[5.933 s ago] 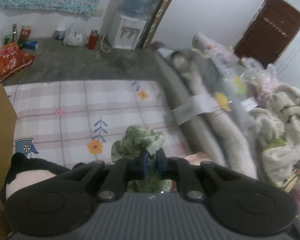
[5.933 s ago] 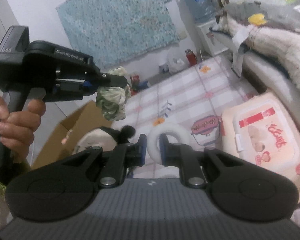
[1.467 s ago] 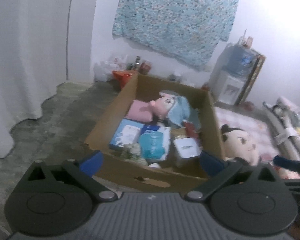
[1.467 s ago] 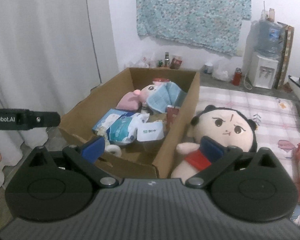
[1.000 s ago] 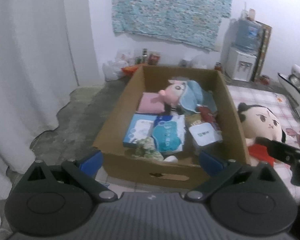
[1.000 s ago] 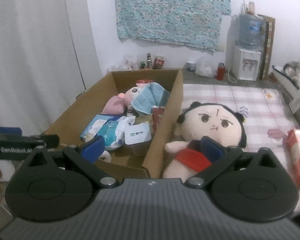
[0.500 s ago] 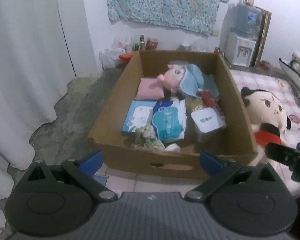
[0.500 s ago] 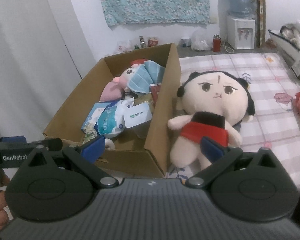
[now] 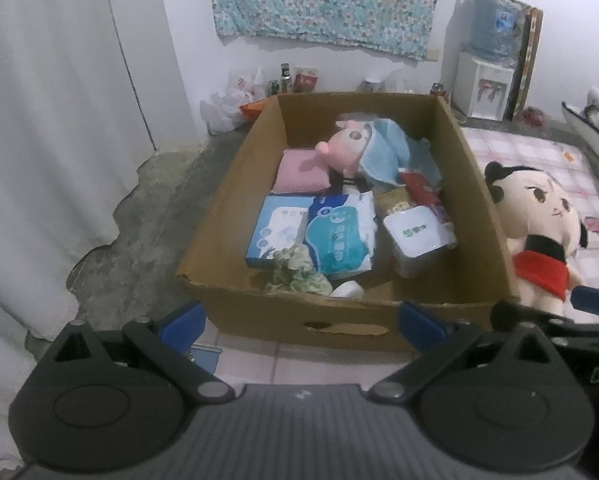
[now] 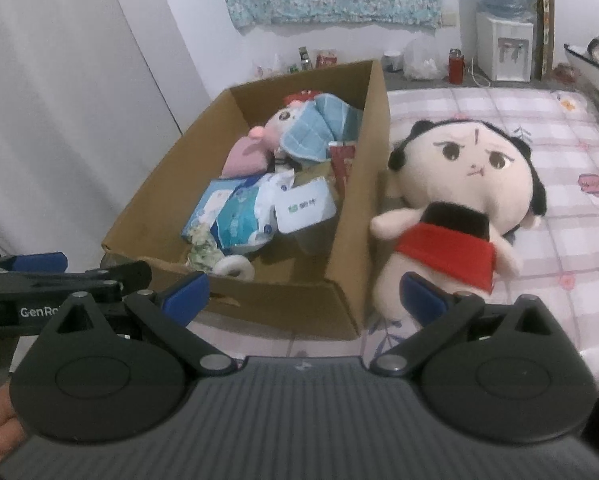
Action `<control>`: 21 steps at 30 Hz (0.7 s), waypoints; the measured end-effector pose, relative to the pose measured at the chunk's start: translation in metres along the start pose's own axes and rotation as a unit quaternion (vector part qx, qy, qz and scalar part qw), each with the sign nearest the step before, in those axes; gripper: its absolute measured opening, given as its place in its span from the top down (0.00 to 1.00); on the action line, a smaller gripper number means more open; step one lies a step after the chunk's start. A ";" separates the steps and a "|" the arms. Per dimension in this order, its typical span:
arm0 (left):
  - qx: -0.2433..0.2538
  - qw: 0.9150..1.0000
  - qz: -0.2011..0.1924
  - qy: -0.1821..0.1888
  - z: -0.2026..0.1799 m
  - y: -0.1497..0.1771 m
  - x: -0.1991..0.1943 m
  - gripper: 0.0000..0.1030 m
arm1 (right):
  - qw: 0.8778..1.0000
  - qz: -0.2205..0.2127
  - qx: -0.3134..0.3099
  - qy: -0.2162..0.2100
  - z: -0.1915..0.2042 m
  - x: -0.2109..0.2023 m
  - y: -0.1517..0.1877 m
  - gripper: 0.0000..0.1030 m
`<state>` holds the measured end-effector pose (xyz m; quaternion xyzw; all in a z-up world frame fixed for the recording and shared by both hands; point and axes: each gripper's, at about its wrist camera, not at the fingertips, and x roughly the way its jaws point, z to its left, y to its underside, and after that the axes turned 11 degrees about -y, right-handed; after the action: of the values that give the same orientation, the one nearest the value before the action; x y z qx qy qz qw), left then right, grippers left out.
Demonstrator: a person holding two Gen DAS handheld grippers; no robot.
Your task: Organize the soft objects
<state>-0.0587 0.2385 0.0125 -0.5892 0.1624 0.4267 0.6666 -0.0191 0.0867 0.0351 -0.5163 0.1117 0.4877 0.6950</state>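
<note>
Both the left gripper (image 9: pixel 301 318) and right gripper (image 10: pixel 305 294) are held wide open, nothing gripped. The plush doll (image 10: pixel 455 204) is laid on its back on the checked mat (image 10: pixel 555 128), right against the cardboard box (image 10: pixel 351 240), head pointed toward the far wall, feet toward the grippers.

The left claw (image 9: pixel 301 318), its blue-tipped fingers (image 9: pixel 181 320) spread wide and holding nothing, hovers before the near wall of an open cardboard box (image 9: pixel 339 324). Inside the box, a green floral cloth bundle (image 9: pixel 297 272) lies at the near edge beside blue tissue packs (image 9: pixel 337 240), with a pink plush doll (image 9: pixel 349 146) toward the far wall. Right of the box, a big-headed plush doll in red (image 9: pixel 539 224) lies on a checked mat (image 9: pixel 515 152).
</note>
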 end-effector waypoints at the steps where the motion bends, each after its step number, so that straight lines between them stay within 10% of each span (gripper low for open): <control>1: 0.003 1.000 0.002 -0.004 -0.001 0.000 0.001 0.00 | 1.000 0.003 0.002 0.002 -0.001 0.002 0.001 0.01; 21: -0.001 0.999 0.033 -0.004 -0.001 0.003 0.005 0.00 | 1.000 0.016 0.002 0.012 -0.008 0.007 0.005 0.01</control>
<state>-0.0581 0.2398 0.0063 -0.5826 0.1786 0.4505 0.6524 -0.0167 0.0841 0.0241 -0.5187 0.1293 0.4924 0.6868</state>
